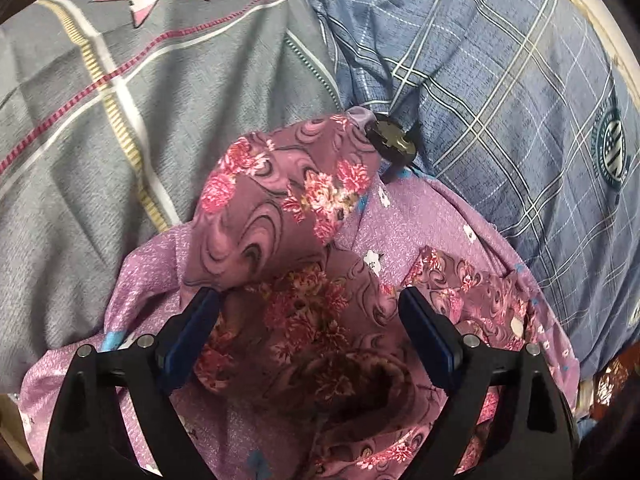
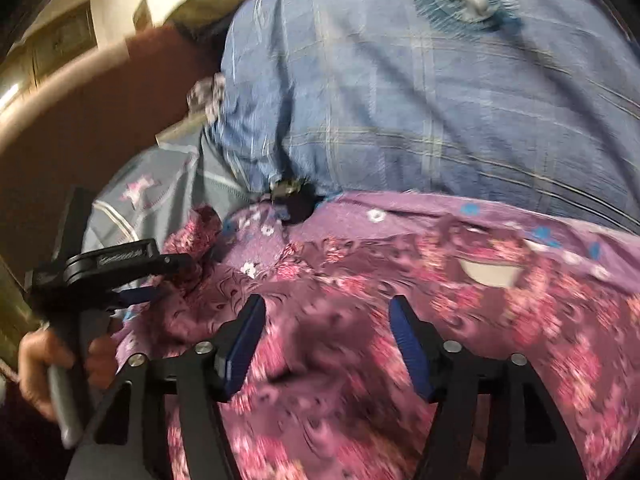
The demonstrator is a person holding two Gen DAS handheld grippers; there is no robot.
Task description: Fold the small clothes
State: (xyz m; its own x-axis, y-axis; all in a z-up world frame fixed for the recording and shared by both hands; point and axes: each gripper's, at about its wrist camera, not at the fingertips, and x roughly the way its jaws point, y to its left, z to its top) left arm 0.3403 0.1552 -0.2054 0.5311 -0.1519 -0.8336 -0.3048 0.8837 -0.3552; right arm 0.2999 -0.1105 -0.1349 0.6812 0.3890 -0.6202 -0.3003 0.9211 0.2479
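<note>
- On the bed, at six o'clock of both wrist views: floral garment (image 1: 280, 208), mauve with pink blooms, crumpled over a lilac lining; not yet flat.
- Left claw (image 1: 310, 300): spread wide, nothing pinched; cloth lies between and just beneath my fingertips.
- Right claw (image 2: 326, 312): spread, empty, above the same garment; view blurred.
- Black round clip (image 1: 390, 138): at twelve o'clock of the left claw, on the garment's far edge.
- Step, as I judge it: between grasps, seeking an edge.
- Next move calls for: pinching a hem each side, then drawing the cloth flat.
- Bedding: grey sheet (image 1: 100, 120) at ten o'clock, blue checked quilt (image 1: 500, 100) at two.
</note>
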